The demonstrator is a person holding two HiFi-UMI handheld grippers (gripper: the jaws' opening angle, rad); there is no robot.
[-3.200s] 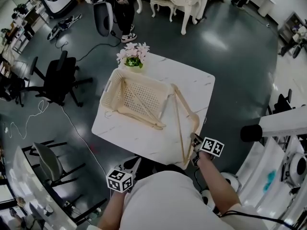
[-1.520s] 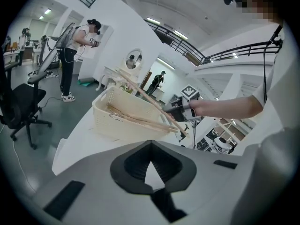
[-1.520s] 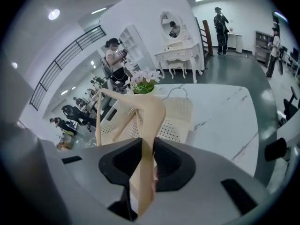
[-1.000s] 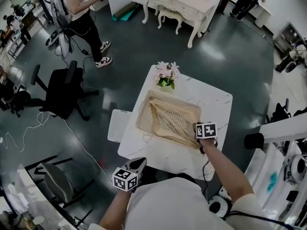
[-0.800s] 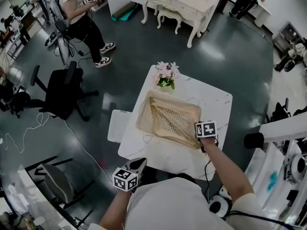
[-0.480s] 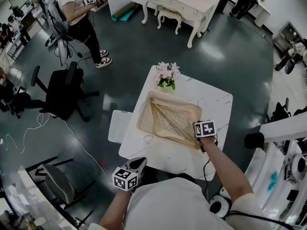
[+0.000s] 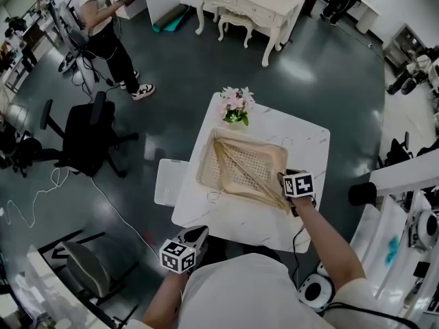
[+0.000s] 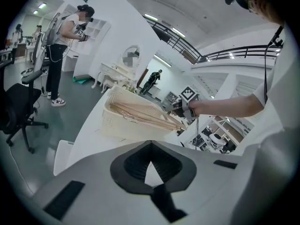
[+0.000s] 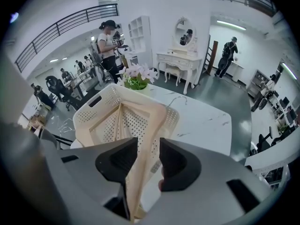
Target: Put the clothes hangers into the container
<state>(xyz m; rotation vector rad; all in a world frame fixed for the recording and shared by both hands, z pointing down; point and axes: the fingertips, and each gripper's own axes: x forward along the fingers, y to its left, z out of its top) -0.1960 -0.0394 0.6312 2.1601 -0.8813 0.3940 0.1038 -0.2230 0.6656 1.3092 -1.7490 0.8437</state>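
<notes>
Shifted since approx 3 s back: right gripper point(image 7: 291, 187) off the near table edge and up to the near right corner of the basket point(image 7: 206, 177). Hanger point(image 7: 264, 184) then flat on the table point(image 7: 305, 149) right of the basket, now down inside it, near end at that corner. Little change over the last half sec. Right gripper view: right gripper point(image 9: 148, 149) clamped on one wooden arm of the hanger point(image 9: 157, 111), arm passing betw. the dark pads and running up over the basket point(image 9: 89, 121) into its perforated interior. Second hanger point(image 9: 106, 117) lying inside, left of the held one. Basket upright on the white marbled table point(image 9: 201, 121), set twd its left half. Flowers point(image 9: 137, 76) just beyond the far rim of the basket, whether touching not determinable. Left gripper point(image 7: 182, 252) held low by the body, off the near table edge, well apart from the basket. Left gripper view: left gripper point(image 8: 150, 172) closed w/ nothing betw. the jaws, only a small triangular gap showing in the pads. Same view: basket point(image 8: 122, 121) seen side-on w/ hanger arms above its rim, right gripper point(image 8: 185, 107) at its right end. Background: person point(image 7: 103, 26) standing at far left, office chair point(image 7: 86, 129) left of the table, white dresser point(image 7: 254, 2) beyond.
</notes>
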